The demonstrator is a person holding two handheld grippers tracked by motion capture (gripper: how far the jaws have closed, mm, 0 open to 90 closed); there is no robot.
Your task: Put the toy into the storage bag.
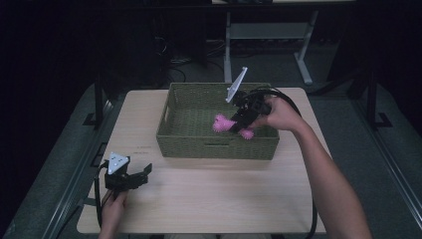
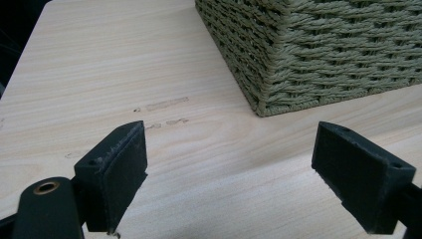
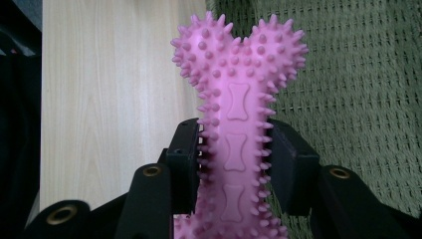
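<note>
Right gripper view: right gripper (image 3: pixel 234 164) jaws clamp a pink spiky rubber bone toy (image 3: pixel 239 99) above the green woven basket (image 3: pixel 358 89); left gripper (image 2: pixel 229 169) jaws gape wide over the pale wooden table (image 2: pixel 99 74).

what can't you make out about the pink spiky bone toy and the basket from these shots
- Pink bone toy: its lower end is cut off by the bottom edge of the right gripper view; in the high view the right gripper covers its middle.
- Whether the toy touches the basket floor: hidden by the gripper, high view.
- Basket: only one corner in the left gripper view; the frame edges cut off the rest.
</note>
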